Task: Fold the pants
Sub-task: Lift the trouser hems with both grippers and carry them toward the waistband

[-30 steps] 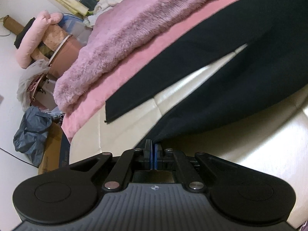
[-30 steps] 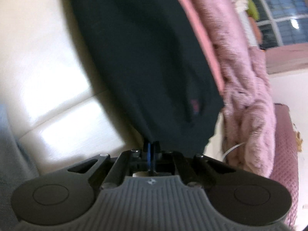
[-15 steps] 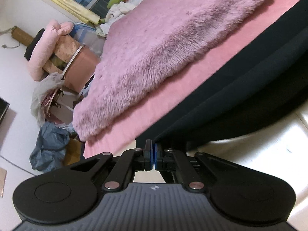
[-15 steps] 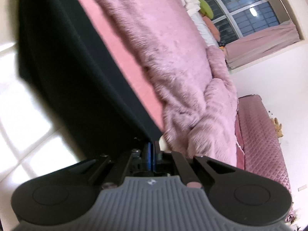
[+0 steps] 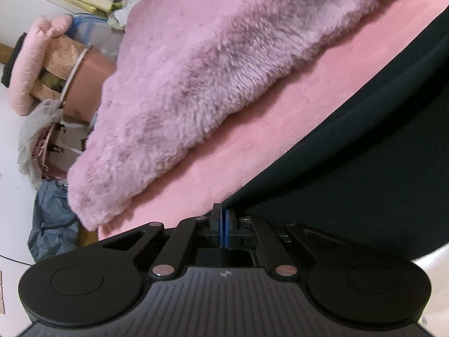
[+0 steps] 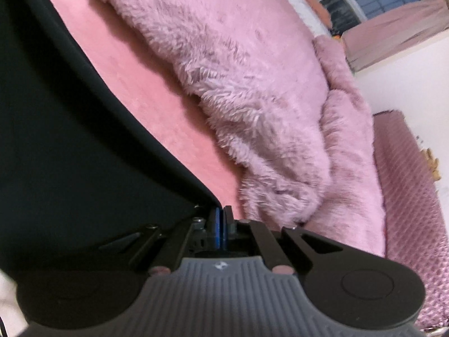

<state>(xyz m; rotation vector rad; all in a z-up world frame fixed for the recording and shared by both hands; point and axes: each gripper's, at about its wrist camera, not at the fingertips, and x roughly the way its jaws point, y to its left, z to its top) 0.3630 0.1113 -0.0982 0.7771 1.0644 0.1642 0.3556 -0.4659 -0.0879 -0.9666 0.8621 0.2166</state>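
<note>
Both the left gripper [image 5: 223, 219] and right gripper [image 6: 221, 219] have jaws clenched on the pants [image 5: 364, 163], soft, limp, light cloth best held at corner edges, draping toward twelve o'clock.

We see the black pants [image 6: 70, 140] run off the frame edge — their fabric drapes over the right tool [image 6: 221, 219] (its left half hidden).

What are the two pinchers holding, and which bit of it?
Both hold the black pants. The left gripper and the right gripper are each shut on an edge of the fabric; which part of the pants cannot be told.
</note>
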